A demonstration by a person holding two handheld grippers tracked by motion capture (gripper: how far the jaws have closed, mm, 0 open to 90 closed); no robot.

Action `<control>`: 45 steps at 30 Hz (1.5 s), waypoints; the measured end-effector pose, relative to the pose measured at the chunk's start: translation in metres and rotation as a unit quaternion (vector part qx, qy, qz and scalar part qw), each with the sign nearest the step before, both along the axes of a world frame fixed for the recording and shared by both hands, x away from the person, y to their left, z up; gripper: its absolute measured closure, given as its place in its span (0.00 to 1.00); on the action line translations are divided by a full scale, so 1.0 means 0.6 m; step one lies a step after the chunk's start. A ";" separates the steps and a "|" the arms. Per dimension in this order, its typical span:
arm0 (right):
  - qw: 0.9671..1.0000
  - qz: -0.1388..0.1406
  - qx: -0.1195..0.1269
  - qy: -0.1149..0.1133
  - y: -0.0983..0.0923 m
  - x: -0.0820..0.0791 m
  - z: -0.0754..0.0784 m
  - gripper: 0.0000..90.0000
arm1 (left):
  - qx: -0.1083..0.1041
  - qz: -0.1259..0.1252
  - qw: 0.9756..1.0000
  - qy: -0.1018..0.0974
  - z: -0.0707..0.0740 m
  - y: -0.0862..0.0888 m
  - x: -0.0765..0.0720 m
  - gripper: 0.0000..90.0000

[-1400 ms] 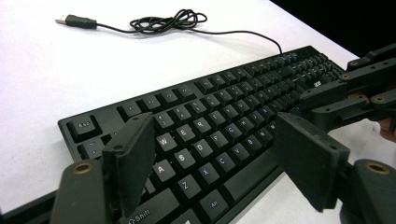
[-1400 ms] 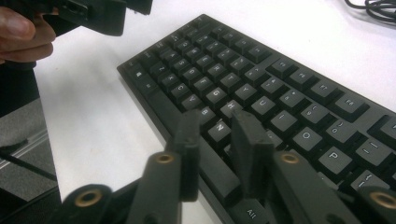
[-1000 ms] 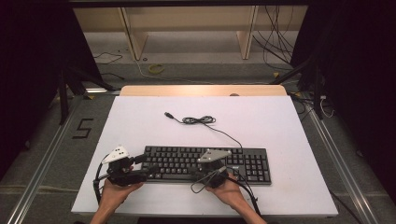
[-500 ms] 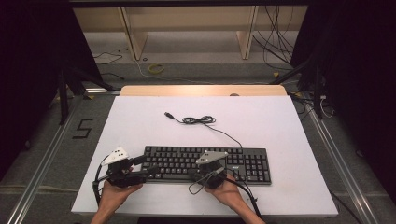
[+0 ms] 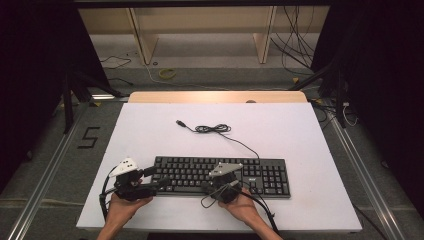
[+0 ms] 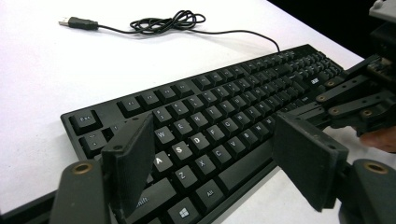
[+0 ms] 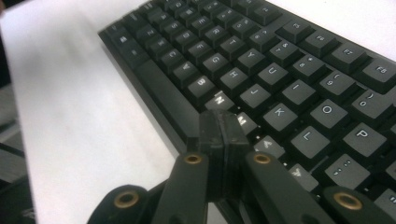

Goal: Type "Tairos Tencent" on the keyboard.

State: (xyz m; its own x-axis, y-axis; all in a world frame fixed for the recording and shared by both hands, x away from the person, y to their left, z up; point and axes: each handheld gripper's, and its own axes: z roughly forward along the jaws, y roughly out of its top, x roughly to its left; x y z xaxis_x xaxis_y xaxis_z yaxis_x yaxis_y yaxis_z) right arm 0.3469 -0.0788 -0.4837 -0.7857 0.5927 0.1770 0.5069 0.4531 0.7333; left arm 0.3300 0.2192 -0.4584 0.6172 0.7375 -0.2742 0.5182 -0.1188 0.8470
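The right gripper (image 7: pixel 222 135) is pinched together like one finger to press keyboard (image 5: pixel 222 175) keys, while the left gripper (image 6: pixel 219 154), wide apart, waits.

Two hand-held grippers are noted, both of black construction. The left gripper (image 5: pixel 159 183) is topped by a white plate; the right gripper (image 5: pixel 204 185) carries a grey three-cornered plate. Flat rectangular black pads (image 6: pixel 308 163) are fitted to link arms fastened with brass-coloured rivets (image 7: pixel 193 159). A black cable (image 5: pixel 262 210) is trailed from each unit. Both forearms are seen bare, with no sleeves in view.
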 end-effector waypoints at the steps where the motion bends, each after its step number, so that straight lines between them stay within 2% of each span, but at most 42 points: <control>1: 1.000 0.000 0.006 -0.002 -0.001 0.000 0.001 1.00 | 0.000 0.000 1.000 0.000 0.000 0.000 0.000 0.33; 5: 1.000 0.001 0.019 -0.008 -0.003 -0.001 0.010 0.98 | 0.000 0.002 1.000 0.001 -0.001 0.001 0.001 0.33; 21: 0.999 -0.006 0.042 -0.015 -0.016 0.005 0.030 0.93 | 0.005 0.005 1.000 0.003 -0.001 0.003 0.002 0.33; 32: 0.998 -0.011 0.054 -0.012 -0.020 0.014 0.041 0.75 | 0.005 0.007 1.000 0.006 -0.002 0.002 0.004 0.33; 40: 0.998 -0.007 0.061 -0.012 -0.008 0.027 0.048 0.58 | 0.006 0.007 1.000 0.011 -0.002 0.002 0.006 0.34; 45: 0.998 -0.009 0.062 -0.012 -0.001 0.032 0.053 0.54 | 0.005 0.010 1.000 0.012 -0.002 0.002 0.007 0.35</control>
